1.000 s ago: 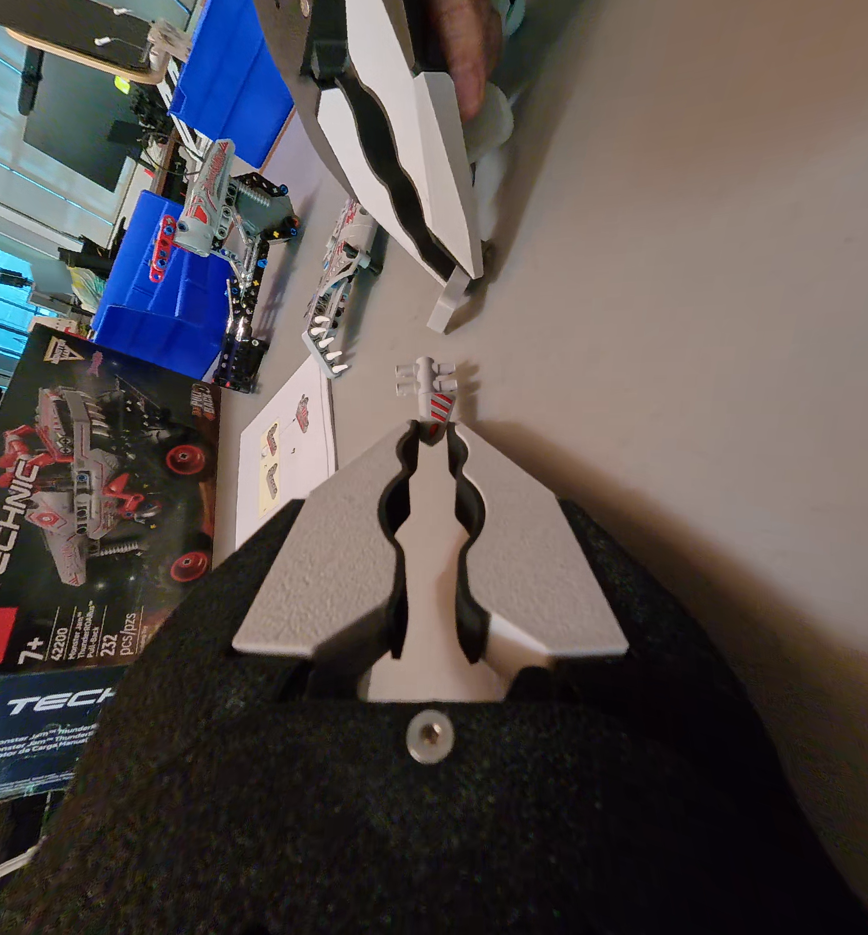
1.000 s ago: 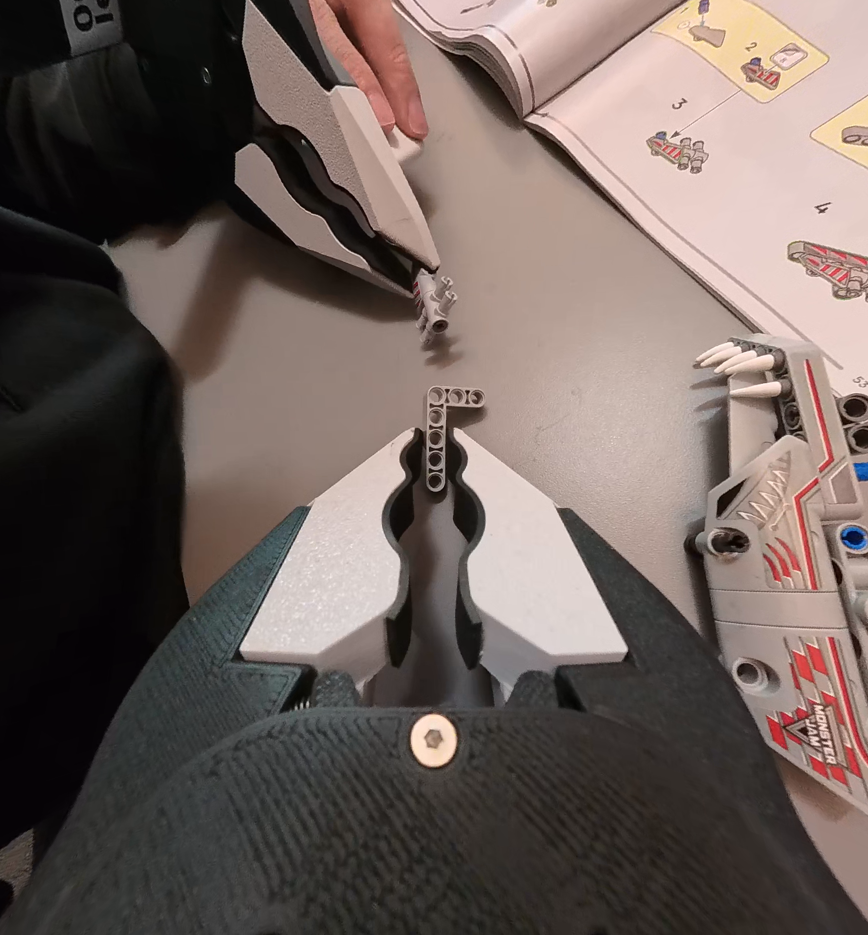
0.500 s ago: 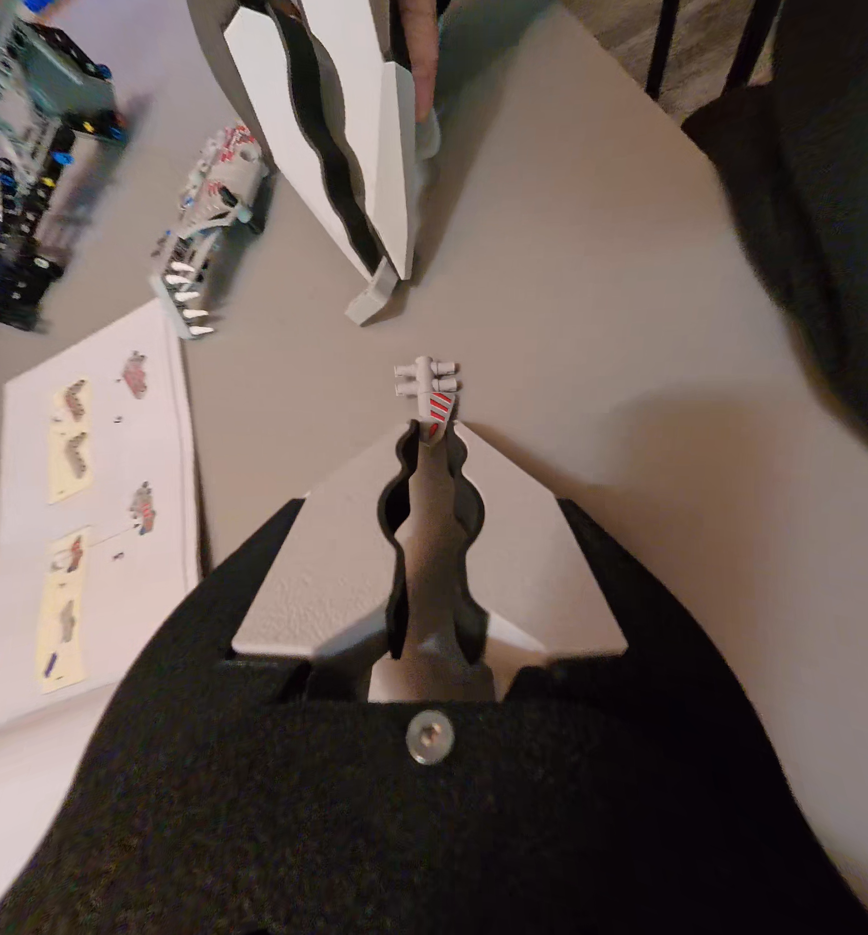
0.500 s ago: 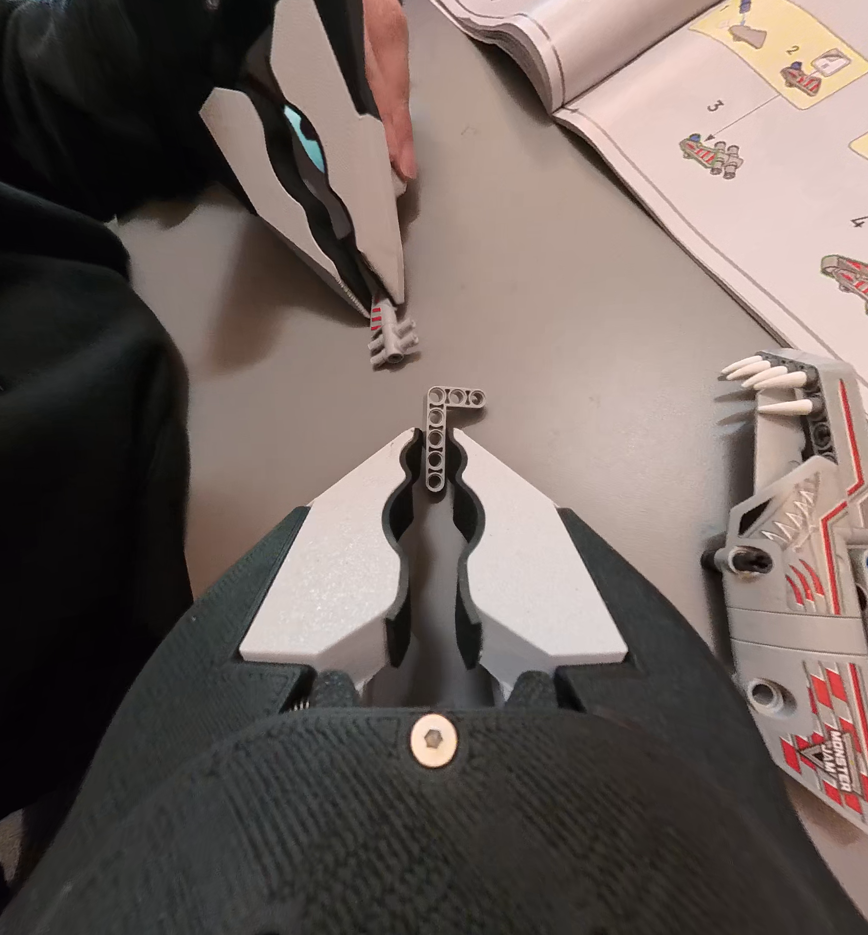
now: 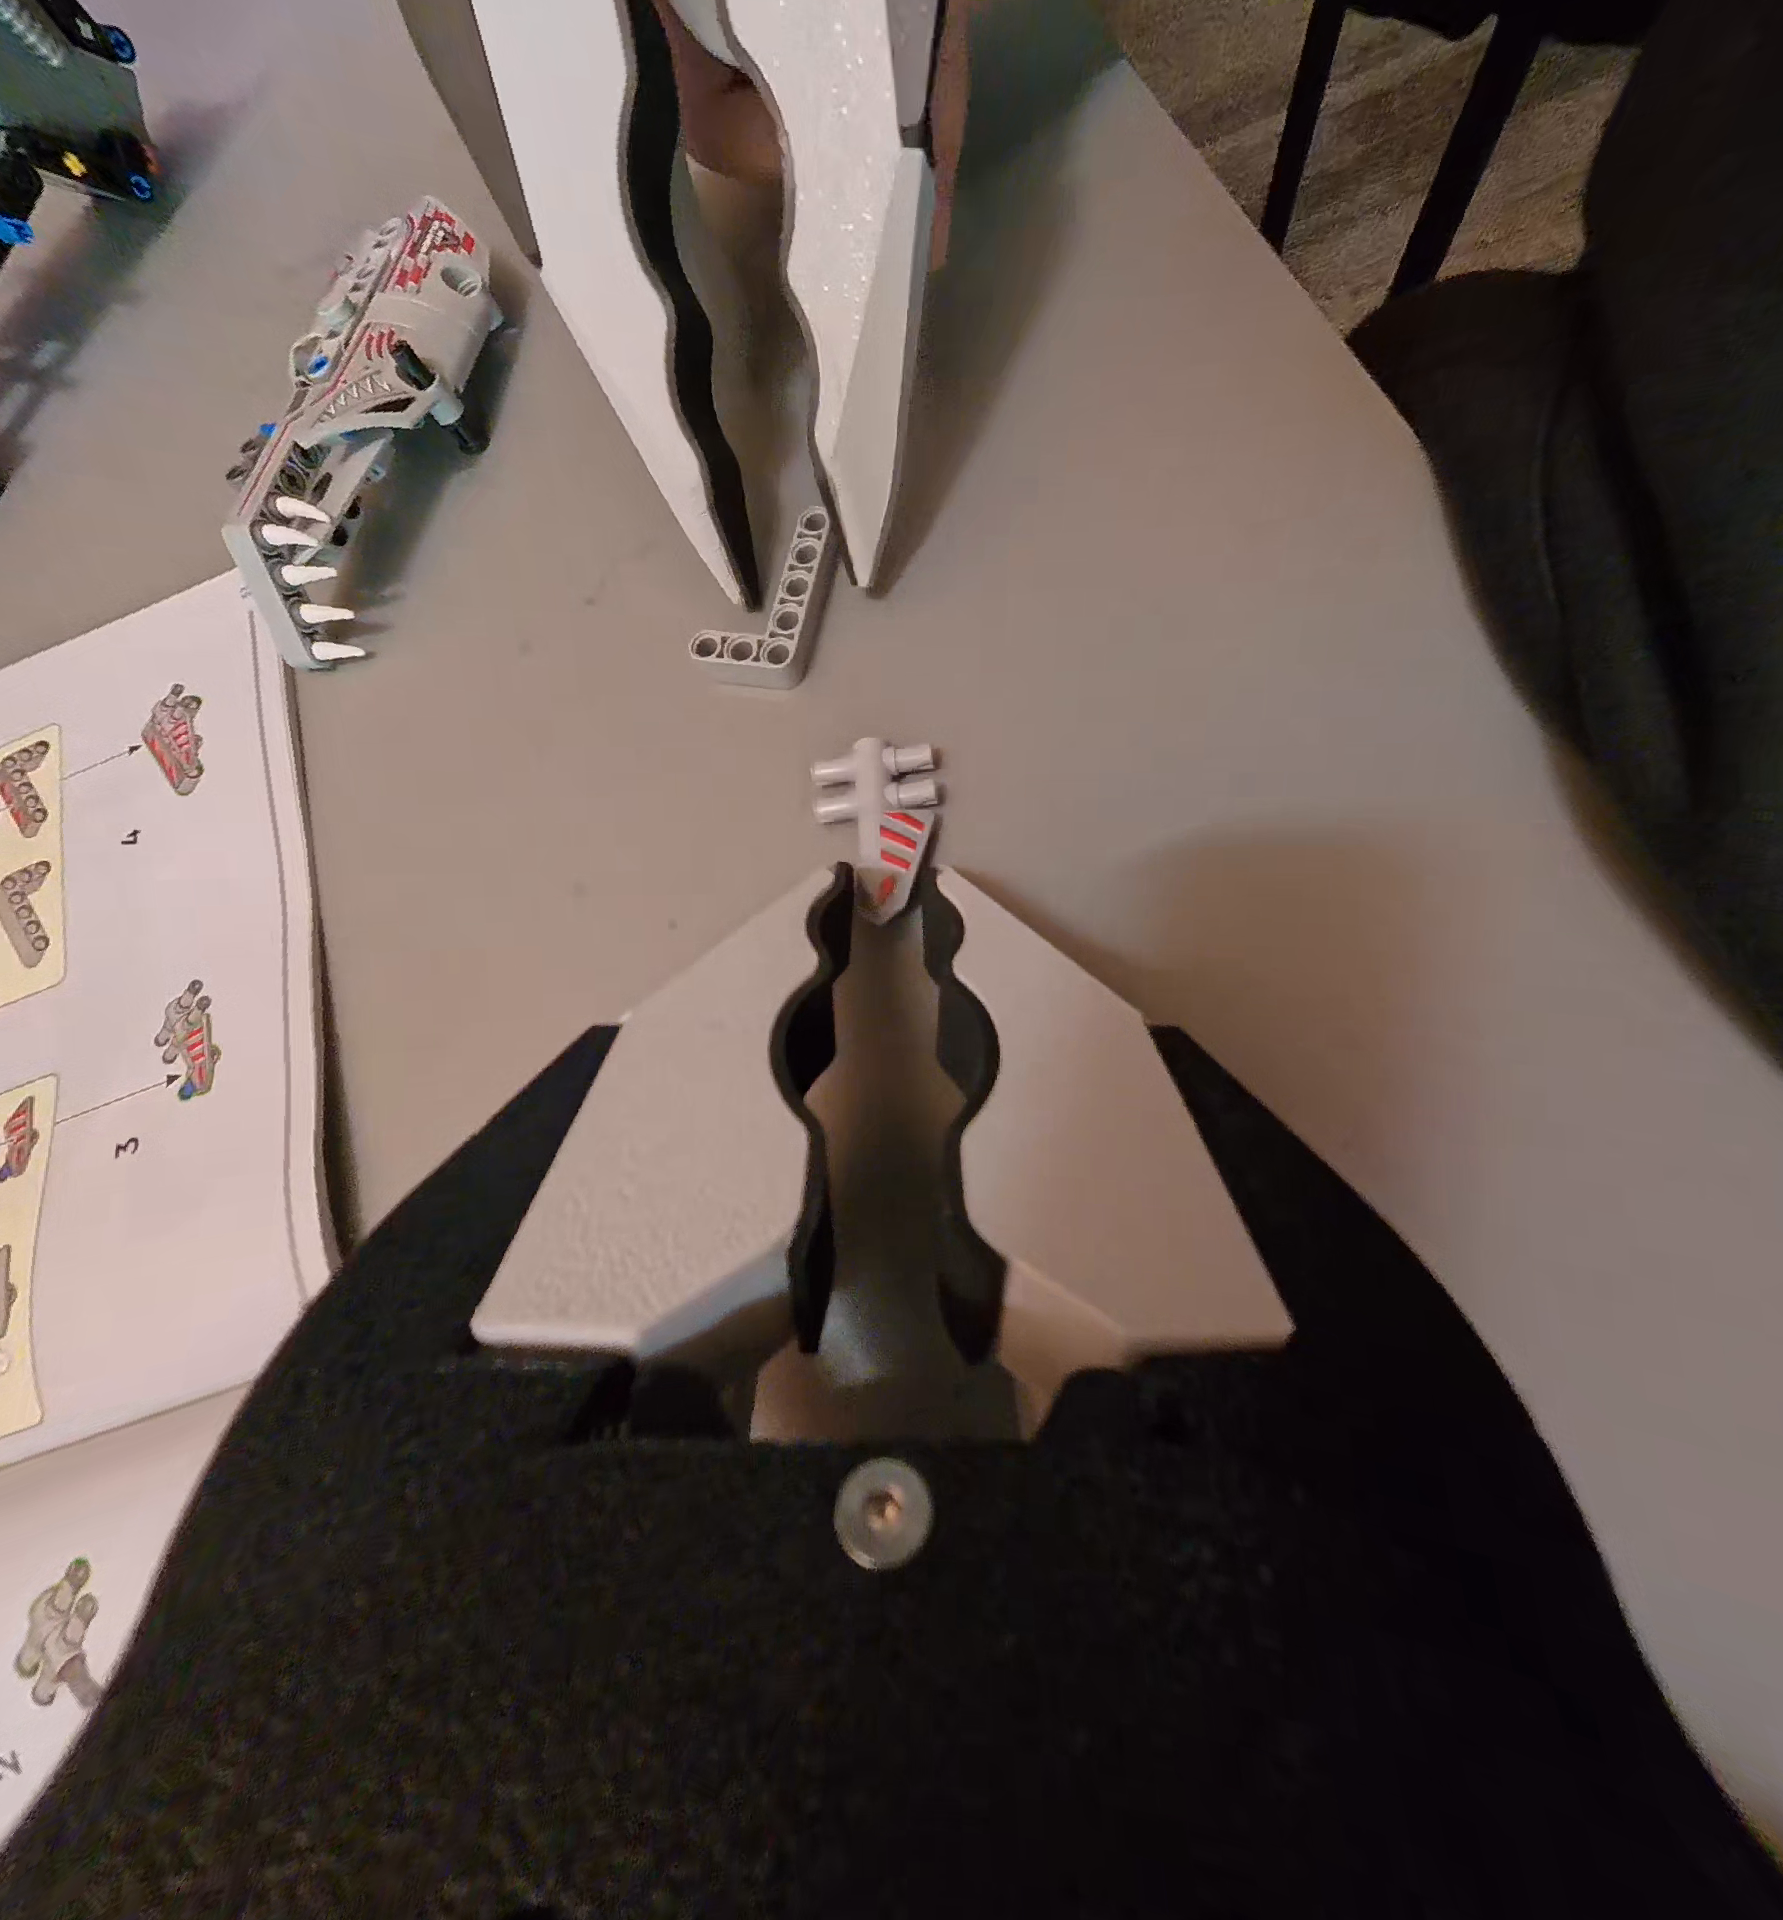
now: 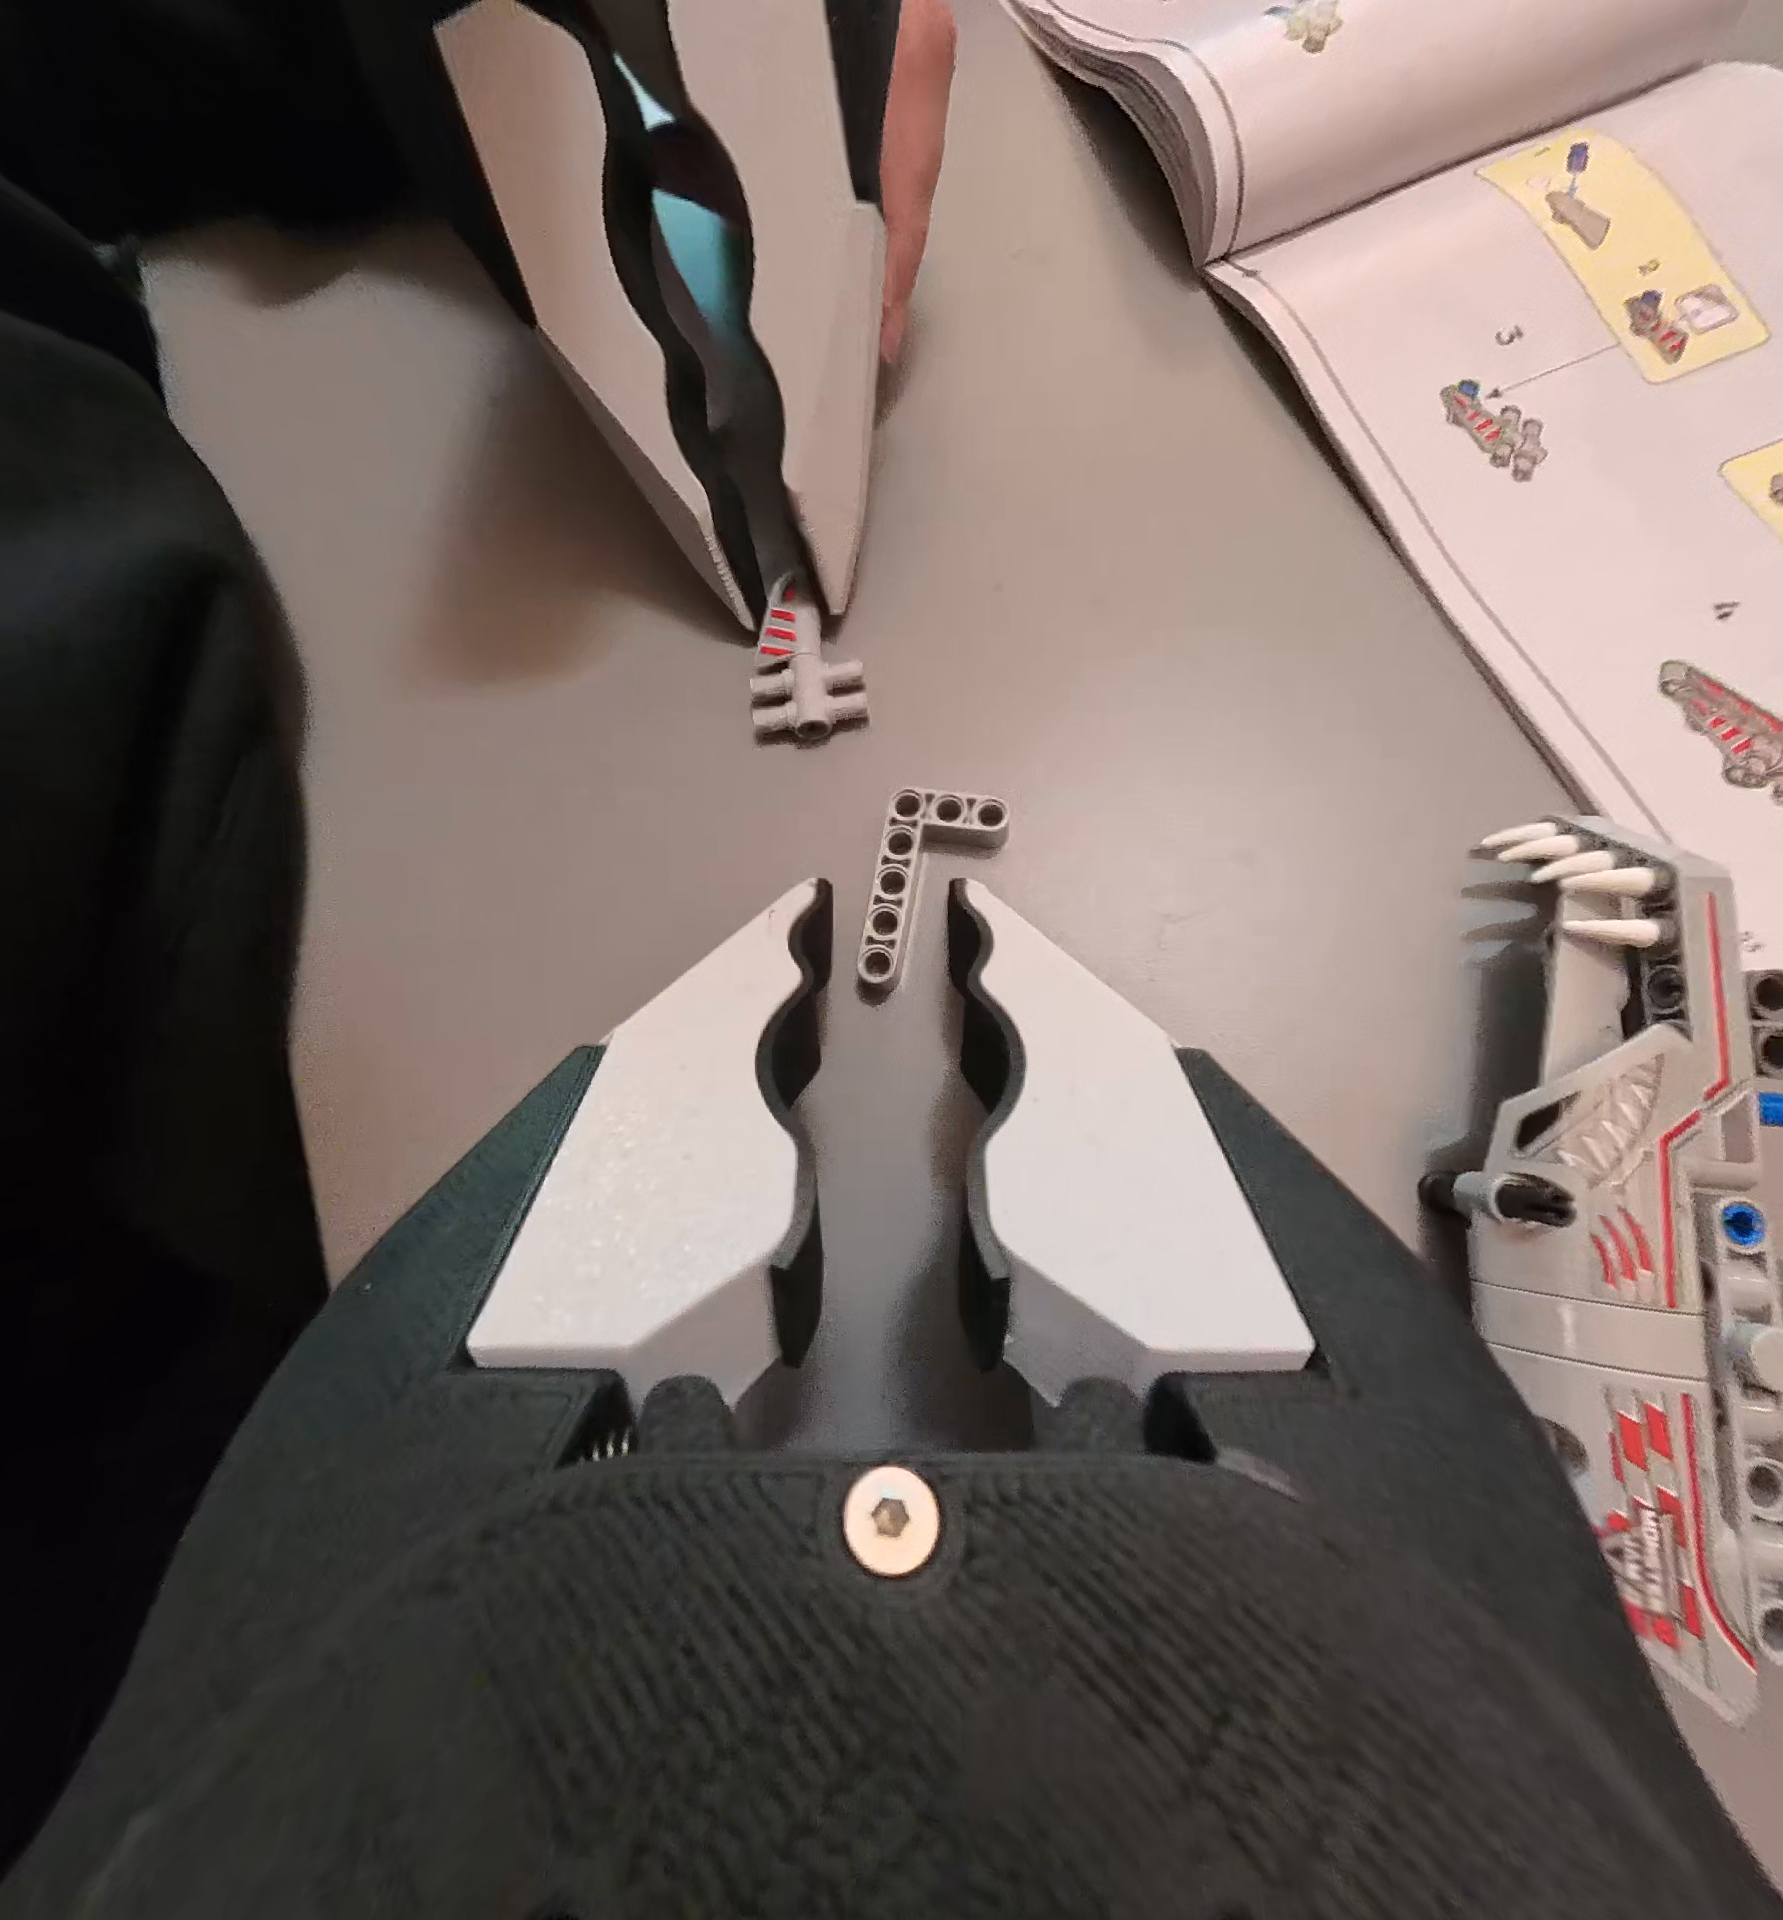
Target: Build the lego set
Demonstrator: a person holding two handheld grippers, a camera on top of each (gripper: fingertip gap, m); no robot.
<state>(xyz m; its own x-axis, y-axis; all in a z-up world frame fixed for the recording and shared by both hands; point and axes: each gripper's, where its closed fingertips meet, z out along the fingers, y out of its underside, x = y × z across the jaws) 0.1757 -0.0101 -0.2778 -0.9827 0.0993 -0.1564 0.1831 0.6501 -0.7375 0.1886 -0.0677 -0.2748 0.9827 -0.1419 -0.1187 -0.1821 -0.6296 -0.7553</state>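
Left gripper (image 5: 885,883) is closed on a small red-striped grey piece (image 5: 879,816). Right gripper (image 6: 885,896) stands open, its fingers apart and not touching the L-shaped beam (image 6: 918,875) lying on the table (image 6: 1178,727) between them. The two pieces lie near each other; the booklet (image 6: 1489,312) is at two o'clock in the right wrist view.

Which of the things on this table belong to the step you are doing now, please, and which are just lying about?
In use:
- left gripper, shut on the small red-striped piece
- right gripper, open around the grey L-shaped beam
- instruction booklet, open

Lying about:
- toothed grey body section
- dark chassis assembly, far corner
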